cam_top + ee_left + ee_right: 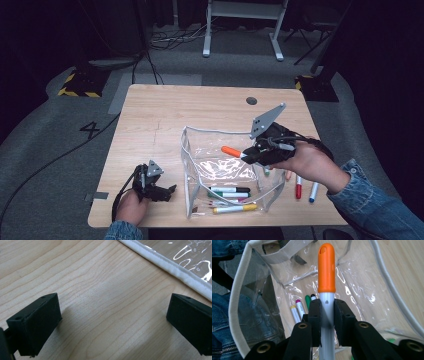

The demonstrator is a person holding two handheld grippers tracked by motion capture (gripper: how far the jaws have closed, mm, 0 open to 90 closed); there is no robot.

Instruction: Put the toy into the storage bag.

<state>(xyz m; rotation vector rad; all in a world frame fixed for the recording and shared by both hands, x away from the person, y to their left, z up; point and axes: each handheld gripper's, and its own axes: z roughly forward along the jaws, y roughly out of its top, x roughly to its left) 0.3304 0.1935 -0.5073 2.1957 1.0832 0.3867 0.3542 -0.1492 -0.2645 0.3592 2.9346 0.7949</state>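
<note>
Orange-capped marker (326,285) sits clenched in the right gripper (248,154) fingers above the clear pouch (197,165); the left gripper (167,190) fingers rest released on the worktop (150,115).

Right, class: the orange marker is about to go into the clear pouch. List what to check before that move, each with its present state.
1. Right gripper shut on the orange marker: ok.
2. Marker over the pouch opening: ok.
3. Pouch mouth open: ok.
4. Left gripper steadying the pouch: not ok; jaws open, resting on the table beside it.
5. Room among the markers inside: ok.
6. Markers still outside: not ok, some lie to the right.
</note>
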